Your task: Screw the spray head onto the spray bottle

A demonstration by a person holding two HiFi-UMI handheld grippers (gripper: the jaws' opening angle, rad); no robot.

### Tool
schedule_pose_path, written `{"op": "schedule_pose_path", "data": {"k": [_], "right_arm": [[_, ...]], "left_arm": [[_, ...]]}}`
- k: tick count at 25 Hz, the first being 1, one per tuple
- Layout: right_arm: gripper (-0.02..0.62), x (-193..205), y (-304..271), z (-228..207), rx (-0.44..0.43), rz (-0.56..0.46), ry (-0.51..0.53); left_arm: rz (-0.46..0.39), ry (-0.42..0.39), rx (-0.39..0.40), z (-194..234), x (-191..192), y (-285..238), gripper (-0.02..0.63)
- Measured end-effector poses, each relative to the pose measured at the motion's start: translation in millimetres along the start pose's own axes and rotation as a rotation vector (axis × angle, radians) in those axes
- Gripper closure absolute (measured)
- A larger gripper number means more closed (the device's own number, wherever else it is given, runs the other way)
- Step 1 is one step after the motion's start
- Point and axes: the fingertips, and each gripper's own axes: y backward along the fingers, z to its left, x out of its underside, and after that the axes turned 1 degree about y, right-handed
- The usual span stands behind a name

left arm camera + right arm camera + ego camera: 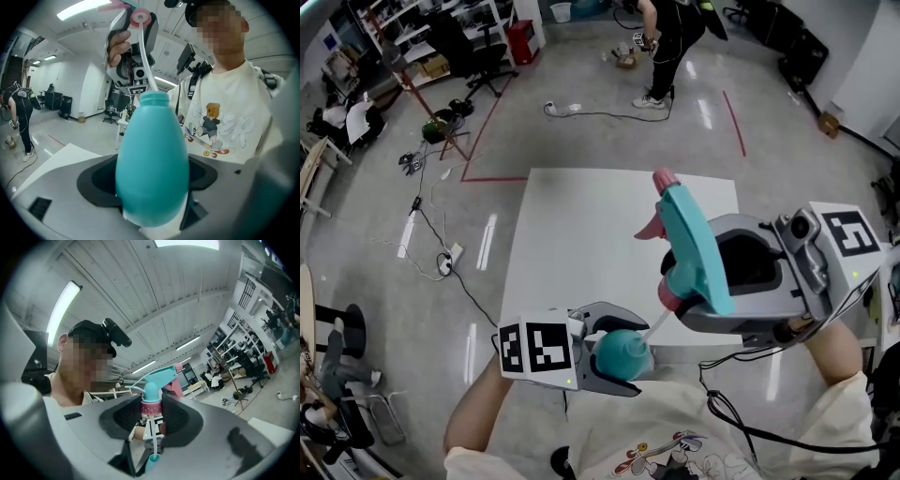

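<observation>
My left gripper is shut on the teal spray bottle low at the front, near my body; in the left gripper view the bottle stands upright between the jaws. My right gripper is shut on the spray head, teal with a pink nozzle and a pink collar, held above and to the right of the bottle. The head's thin dip tube runs down into the bottle's mouth. The collar hangs well above the neck, apart from it.
A white table lies ahead, below both grippers. Beyond it a person stands on the grey floor near cables. Shelves and chairs line the far left. Red tape lines mark the floor.
</observation>
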Motion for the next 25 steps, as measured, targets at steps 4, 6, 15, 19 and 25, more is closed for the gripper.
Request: {"op": "schedule_pose_path", "data": {"k": [4, 6, 15, 19, 25], "right_arm": [[0.46, 19, -2, 2, -0.002, 0.096, 0.072], [0.46, 29, 0, 7, -0.005, 0.107, 0.063], [0.46, 30, 11, 19, -0.022, 0.087, 0.101], [0.46, 32, 14, 21, -0.039, 0.108, 0.129], [0.46, 35, 26, 31, -0.063, 0.118, 0.167]], "left_arm": [[-0.036, 0.031, 0.001, 6, -26, 3, 0.201], [-0.051, 0.036, -0.007, 6, -42, -2, 0.201], [-0.107, 0.015, -0.076, 6, -89, 3, 0.201], [-0.105, 0.039, -0.123, 15, -98, 8, 0.201], [-0.059, 0.006, -0.142, 11, -103, -3, 0.201]]}}
